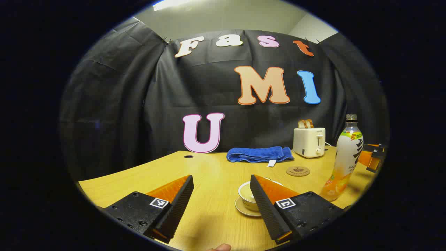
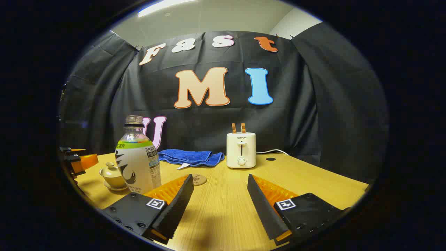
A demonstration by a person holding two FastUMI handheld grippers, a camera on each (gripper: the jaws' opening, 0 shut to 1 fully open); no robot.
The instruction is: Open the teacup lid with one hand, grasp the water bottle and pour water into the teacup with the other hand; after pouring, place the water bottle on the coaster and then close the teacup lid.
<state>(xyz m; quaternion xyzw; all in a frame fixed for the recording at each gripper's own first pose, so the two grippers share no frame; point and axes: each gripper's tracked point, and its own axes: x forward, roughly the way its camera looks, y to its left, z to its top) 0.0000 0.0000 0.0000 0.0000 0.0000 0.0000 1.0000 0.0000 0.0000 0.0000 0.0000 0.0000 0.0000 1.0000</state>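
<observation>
On the wooden table (image 2: 313, 177), the water bottle (image 2: 138, 158) stands upright just left of the right gripper (image 2: 220, 186), whose fingers are spread wide on nothing. The left gripper (image 1: 221, 188) also gapes empty, with the lidded teacup (image 1: 248, 196) on its saucer behind its right finger and the coaster (image 1: 298, 171) beyond.

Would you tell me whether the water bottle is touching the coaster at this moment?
Apart. In the left gripper view the water bottle stands on the table nearer the camera, and bare tabletop shows between its base and the coaster, which lies farther back by the toaster.
</observation>
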